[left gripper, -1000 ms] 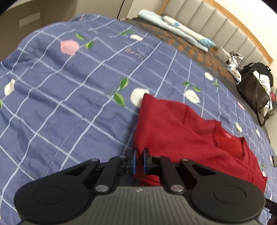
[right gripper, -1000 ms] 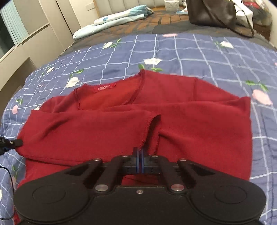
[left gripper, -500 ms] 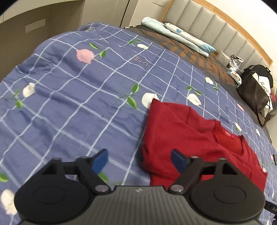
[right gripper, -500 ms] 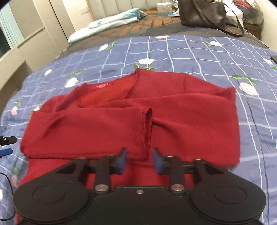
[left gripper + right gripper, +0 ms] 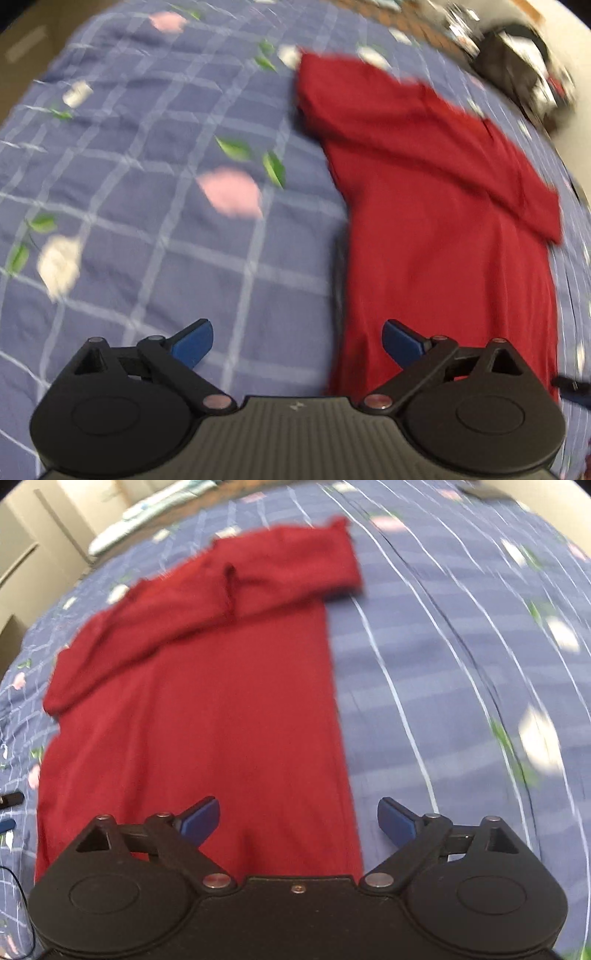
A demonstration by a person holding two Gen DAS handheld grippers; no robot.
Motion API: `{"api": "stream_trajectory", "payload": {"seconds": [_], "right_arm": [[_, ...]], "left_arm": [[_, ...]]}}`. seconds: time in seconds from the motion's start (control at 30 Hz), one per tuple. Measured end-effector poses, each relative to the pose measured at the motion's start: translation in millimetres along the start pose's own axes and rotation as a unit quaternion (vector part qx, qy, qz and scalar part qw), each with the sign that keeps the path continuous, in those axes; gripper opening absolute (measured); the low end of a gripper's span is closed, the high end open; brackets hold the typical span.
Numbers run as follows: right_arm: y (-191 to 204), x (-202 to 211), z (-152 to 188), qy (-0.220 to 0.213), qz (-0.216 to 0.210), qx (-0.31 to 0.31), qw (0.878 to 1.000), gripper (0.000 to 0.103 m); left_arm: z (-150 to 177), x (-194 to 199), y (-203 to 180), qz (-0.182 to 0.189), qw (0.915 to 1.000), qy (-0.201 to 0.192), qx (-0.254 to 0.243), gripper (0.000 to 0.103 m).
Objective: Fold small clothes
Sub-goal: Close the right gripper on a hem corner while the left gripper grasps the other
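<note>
Left wrist view: left tongs [image 5: 297,341] just opened wide, empty, red top [image 5: 443,221] flat on bed [image 5: 129,184], edge beneath them. Right tongs [image 5: 298,819] likewise, over its other edge.

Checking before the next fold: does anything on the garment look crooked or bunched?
Mostly tidy. The red knit top lies flat on the blue checked bedspread, but its folded-in sleeves meet unevenly, their cuffs slightly bunched. Blur hides finer detail.

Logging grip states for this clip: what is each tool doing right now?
Left tool: open, just opened, holding nothing; red garment lies on the bed.
Right tool: open, just opened, holding nothing.
</note>
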State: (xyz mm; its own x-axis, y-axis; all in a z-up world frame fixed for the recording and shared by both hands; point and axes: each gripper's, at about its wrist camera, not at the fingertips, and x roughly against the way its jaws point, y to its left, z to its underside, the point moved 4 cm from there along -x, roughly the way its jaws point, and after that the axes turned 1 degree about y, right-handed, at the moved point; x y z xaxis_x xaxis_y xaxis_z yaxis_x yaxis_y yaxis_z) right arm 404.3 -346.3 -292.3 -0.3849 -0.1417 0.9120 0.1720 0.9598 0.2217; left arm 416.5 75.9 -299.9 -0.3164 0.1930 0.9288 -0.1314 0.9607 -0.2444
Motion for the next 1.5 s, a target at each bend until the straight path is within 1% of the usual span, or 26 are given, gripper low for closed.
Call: {"api": "stream_trajectory", "payload": {"seconds": [0.1,0.17,0.23,0.3,0.37,0.4,0.43,0.47,0.5,0.53,0.57,0.63,0.8,0.97,1.07,1.2,1.37,1.5], "right_arm": [[-13,4,34,0.020,0.015,-0.039,0.999,0.090],[-18,6,52,0.028,0.014,-0.069,0.997,0.081],[-19,6,64,0.034,0.014,-0.075,0.997,0.077],[-15,7,68,0.036,0.017,-0.068,0.997,0.070],[-14,7,71,0.036,0.022,-0.060,0.997,0.052],[-14,7,71,0.038,0.024,-0.059,0.997,0.050],[-15,8,72,0.038,0.027,-0.058,0.997,0.047],[-17,8,72,0.038,0.024,-0.058,0.997,0.040],[-18,8,72,0.039,0.020,-0.058,0.997,0.034],[-19,10,72,0.041,0.011,-0.054,0.998,0.022],[-18,12,72,0.043,0.006,-0.048,0.998,0.016],[-16,17,71,0.042,0.000,-0.032,0.999,0.012],[-12,34,68,0.041,-0.001,0.010,0.999,0.010],[-15,55,68,0.036,-0.013,0.049,0.998,0.009],[-20,68,74,0.038,-0.020,0.069,0.997,0.009],[-30,86,96,0.048,-0.027,0.087,0.995,0.009],[-45,105,132,0.053,-0.035,0.084,0.994,0.009],[-57,110,159,0.067,-0.036,0.079,0.994,0.009]], "left_arm": [[24,-9,-9,0.010,0.9985,0.038,-0.037,0.099],[35,-13,-12,0.008,0.9971,0.058,-0.049,0.096],[41,-10,-15,0.007,0.9966,0.058,-0.059,0.095],[44,-8,-17,0.006,0.9962,0.062,-0.061,0.088],[46,-5,-20,0.010,0.9961,0.067,-0.057,0.076],[48,-4,-21,0.011,0.9960,0.070,-0.055,0.072],[49,-2,-22,0.014,0.9958,0.073,-0.053,0.065],[49,-1,-22,0.020,0.9957,0.075,-0.051,0.057],[51,0,-25,0.027,0.9952,0.079,-0.051,0.052],[52,-1,-29,0.029,0.9944,0.086,-0.054,0.031],[55,-1,-33,0.025,0.9934,0.094,-0.060,0.012],[57,4,-40,0.012,0.9935,0.089,-0.069,0.005],[66,31,-50,-0.010,0.9964,0.066,-0.051,0.003],[81,62,-59,-0.017,0.9978,0.045,-0.046,0.002],[93,77,-54,-0.017,0.9982,0.041,-0.040,0.002],[121,91,-52,-0.014,0.9985,0.040,-0.034,0.002],[163,101,-46,-0.012,0.9989,0.039,-0.023,0.002],[182,102,-45,-0.004,0.9996,0.027,-0.011,0.003]]}}
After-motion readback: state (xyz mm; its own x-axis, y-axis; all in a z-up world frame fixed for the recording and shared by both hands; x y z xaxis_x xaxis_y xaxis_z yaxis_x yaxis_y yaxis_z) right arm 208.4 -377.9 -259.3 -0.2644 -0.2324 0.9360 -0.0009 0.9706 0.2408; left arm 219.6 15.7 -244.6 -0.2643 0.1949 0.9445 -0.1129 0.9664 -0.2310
